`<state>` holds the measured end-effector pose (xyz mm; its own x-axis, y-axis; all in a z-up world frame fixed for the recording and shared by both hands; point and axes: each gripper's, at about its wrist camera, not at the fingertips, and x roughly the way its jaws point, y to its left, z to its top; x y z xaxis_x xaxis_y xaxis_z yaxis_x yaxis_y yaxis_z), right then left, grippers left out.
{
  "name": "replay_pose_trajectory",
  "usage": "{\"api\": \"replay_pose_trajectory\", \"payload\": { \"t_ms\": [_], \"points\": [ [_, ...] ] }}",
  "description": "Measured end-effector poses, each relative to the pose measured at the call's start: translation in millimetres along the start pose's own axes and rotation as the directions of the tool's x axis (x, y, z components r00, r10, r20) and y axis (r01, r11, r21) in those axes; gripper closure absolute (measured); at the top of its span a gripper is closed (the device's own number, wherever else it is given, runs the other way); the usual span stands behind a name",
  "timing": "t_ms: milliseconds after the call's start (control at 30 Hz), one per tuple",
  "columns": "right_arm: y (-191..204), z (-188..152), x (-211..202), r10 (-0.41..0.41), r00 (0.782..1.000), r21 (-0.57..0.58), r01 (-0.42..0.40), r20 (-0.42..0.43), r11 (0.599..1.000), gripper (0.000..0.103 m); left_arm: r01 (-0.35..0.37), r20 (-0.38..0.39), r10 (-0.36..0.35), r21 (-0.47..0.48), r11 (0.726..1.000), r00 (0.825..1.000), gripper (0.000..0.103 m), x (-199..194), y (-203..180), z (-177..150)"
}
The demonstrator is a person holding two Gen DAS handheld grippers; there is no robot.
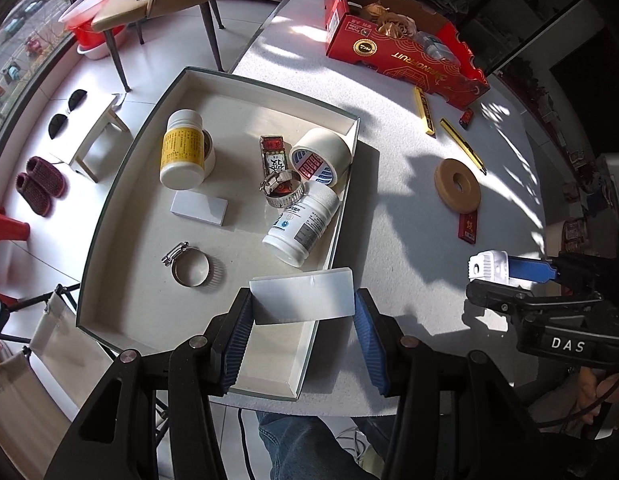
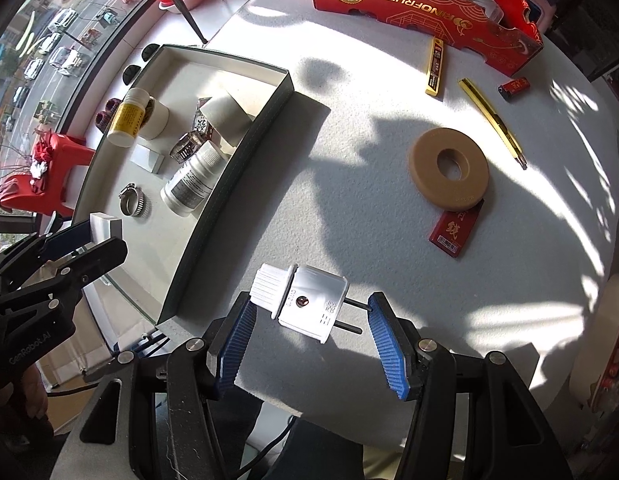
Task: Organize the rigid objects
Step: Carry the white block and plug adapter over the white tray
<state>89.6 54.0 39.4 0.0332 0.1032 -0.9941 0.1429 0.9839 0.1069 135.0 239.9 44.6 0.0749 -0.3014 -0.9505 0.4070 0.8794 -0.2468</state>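
My left gripper [image 1: 303, 308] is shut on a white rectangular block [image 1: 303, 296] and holds it over the near right corner of the open white tray [image 1: 121, 208]. In the tray lie two pill bottles [image 1: 183, 148] [image 1: 303, 224], a tape roll [image 1: 321, 154], two hose clamps [image 1: 191, 266], a small white box [image 1: 199, 209] and a red packet [image 1: 273, 152]. My right gripper [image 2: 309, 316] is shut on a white electrical plug [image 2: 301, 302] above the table, right of the tray [image 2: 229, 184]. The left gripper with its block also shows in the right wrist view [image 2: 105, 230].
On the white table [image 2: 329, 160] lie a tan ring [image 2: 449, 170], a red packet [image 2: 455, 232], a yellow pen [image 2: 493, 122], a yellow-black stick [image 2: 435, 66], a small red lighter [image 2: 515, 88] and a red fruit box [image 2: 425, 4]. A chair and stools stand on the floor to the left.
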Motion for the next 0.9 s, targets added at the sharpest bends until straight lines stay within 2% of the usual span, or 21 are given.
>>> {"api": "replay_pose_trajectory", "payload": {
  "t_ms": [567,900],
  "points": [
    [29,18,-1,0.015,1.0,-0.049,-0.014,0.007,0.999,0.044,-0.016,0.018,0.018,-0.081,0.997,1.0,0.049,-6,29,-6],
    [54,33,3,0.043,0.999,-0.08,-0.042,0.008,0.996,0.044,-0.054,0.013,0.056,-0.122,0.991,0.998,0.049,-3,49,-7]
  ]
}}
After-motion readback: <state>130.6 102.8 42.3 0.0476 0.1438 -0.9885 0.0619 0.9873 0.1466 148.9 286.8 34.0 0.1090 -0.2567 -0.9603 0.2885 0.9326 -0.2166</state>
